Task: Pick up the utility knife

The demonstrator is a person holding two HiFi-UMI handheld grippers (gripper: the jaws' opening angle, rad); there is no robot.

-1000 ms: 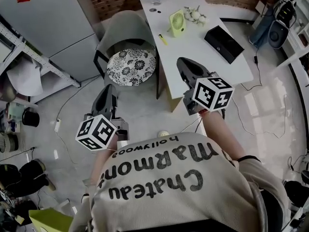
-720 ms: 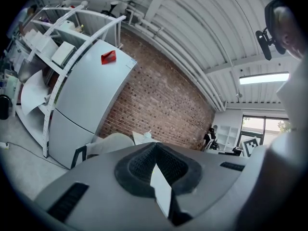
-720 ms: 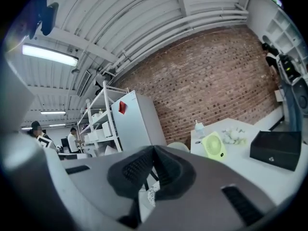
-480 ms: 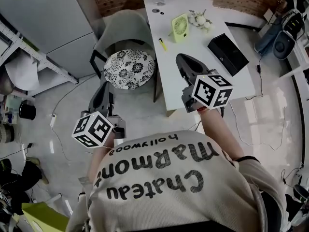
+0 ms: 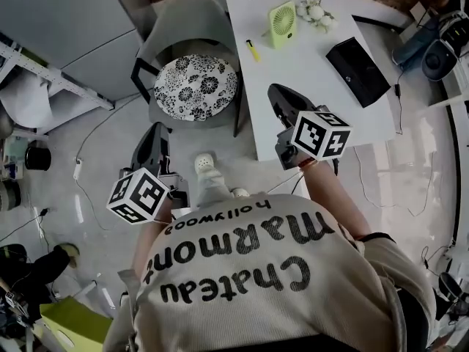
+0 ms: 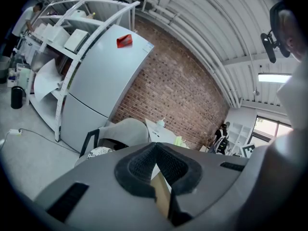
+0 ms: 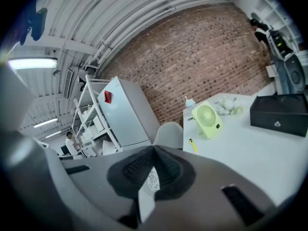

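The yellow utility knife [image 5: 251, 50] lies on the white table [image 5: 308, 86], left of a green fan [image 5: 282, 24]. In the right gripper view the knife [image 7: 193, 146] shows small, in front of the fan [image 7: 208, 119]. My right gripper [image 5: 275, 92] hovers over the table's near left corner, well short of the knife, jaws shut and empty [image 7: 154, 150]. My left gripper [image 5: 157, 128] hangs above the floor beside the chair, off the table. Its jaws [image 6: 155, 146] meet at the tip with nothing in them.
A grey chair with a patterned cushion [image 5: 196, 88] stands left of the table. A black box [image 5: 357, 61] and white flowers [image 5: 315, 9] are on the table. A fridge [image 6: 96, 90] and shelves stand at the left. Cables run over the floor. My shoe [image 5: 207, 169] shows below.
The person has stepped toward the table, which now lies nearer. A shoe has come into view. Both grippers have come forward and lower, still shut.
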